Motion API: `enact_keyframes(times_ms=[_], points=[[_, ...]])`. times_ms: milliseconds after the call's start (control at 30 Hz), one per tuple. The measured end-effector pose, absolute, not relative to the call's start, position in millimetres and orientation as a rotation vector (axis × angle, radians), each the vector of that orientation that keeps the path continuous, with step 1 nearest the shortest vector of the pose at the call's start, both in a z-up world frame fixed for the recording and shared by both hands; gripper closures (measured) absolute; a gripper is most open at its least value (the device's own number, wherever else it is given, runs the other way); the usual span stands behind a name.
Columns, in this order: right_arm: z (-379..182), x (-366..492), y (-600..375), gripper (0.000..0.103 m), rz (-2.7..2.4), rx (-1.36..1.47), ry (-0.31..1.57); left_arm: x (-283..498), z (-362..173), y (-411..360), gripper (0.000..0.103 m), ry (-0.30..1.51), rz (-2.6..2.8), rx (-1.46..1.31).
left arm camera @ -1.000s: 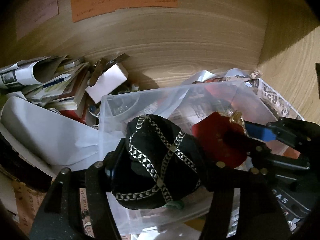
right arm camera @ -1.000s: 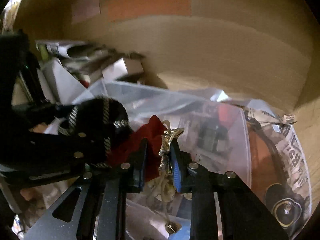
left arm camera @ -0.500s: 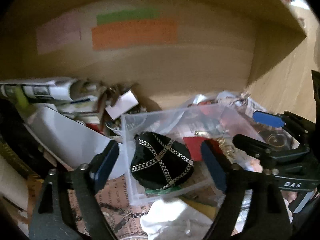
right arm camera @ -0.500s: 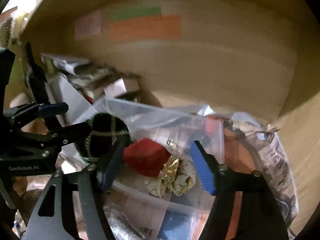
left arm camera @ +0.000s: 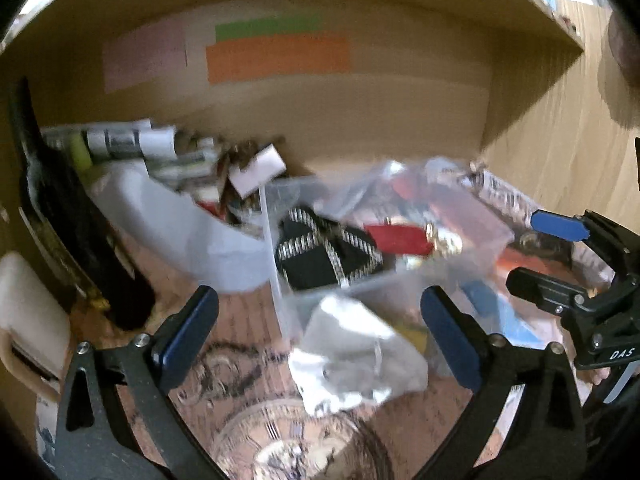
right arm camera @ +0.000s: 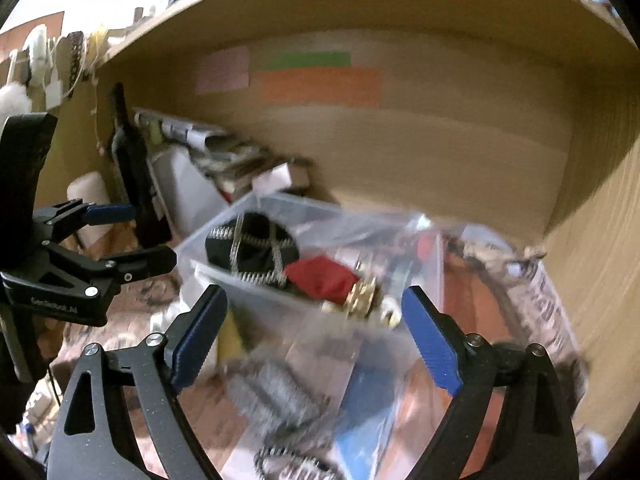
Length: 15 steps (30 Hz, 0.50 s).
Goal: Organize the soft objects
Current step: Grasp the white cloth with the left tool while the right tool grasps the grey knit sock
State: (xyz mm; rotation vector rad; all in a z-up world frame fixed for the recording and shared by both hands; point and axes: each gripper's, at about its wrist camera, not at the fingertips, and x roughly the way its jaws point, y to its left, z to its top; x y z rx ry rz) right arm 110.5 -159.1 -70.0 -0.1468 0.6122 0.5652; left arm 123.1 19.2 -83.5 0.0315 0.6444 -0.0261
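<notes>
A black soft pouch with silver chain trim [left arm camera: 324, 256] lies in a clear plastic bin [left arm camera: 472, 264], with a red soft piece [left arm camera: 398, 238] and a gold ornament [left arm camera: 440, 240] beside it. The right wrist view shows the same pouch [right arm camera: 250, 250], red piece [right arm camera: 322, 278], ornament [right arm camera: 362, 296] and bin [right arm camera: 248, 280]. My left gripper [left arm camera: 320, 332] is open and empty, in front of the bin. My right gripper [right arm camera: 316, 332] is open and empty, pulled back from the bin. Each gripper shows in the other's view, the right one [left arm camera: 556, 248] and the left one [right arm camera: 132, 236].
I am inside a wooden shelf compartment with coloured paper labels [left arm camera: 276, 58] on the back wall. Rolled newspapers and a white box [left arm camera: 258, 170] pile up at the left. A crumpled white piece [left arm camera: 352, 352] lies in front of the bin. Printed paper [right arm camera: 548, 320] lines the right.
A second ago both grippers were shut, the left on the black pouch, the right on the gold ornament by the red piece. Both opened, left them in the bin and drew back.
</notes>
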Motion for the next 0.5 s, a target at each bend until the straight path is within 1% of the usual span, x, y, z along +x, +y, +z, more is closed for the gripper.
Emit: enact_keyframes(times_ms=[233,367,467,500], points=[[-116,108,-151,0.015,0.605,-0.17,0.761,137,-120,8,0.001,0.754,-0.04,0.03],[-131,111,-149,0.016,0.627,-0.152,0.816,147,-136,3,0.001,0.801,-0.05,0.028],[-138,112,-147,0.017,0.642,-0.156,0.844,148,-143,7,0.002,0.819,-0.044,0.022],[-139,112,-147,0.022,0.645,-0.161,0.851,147,-145,9,0.004,0.825,-0.047,0.014]])
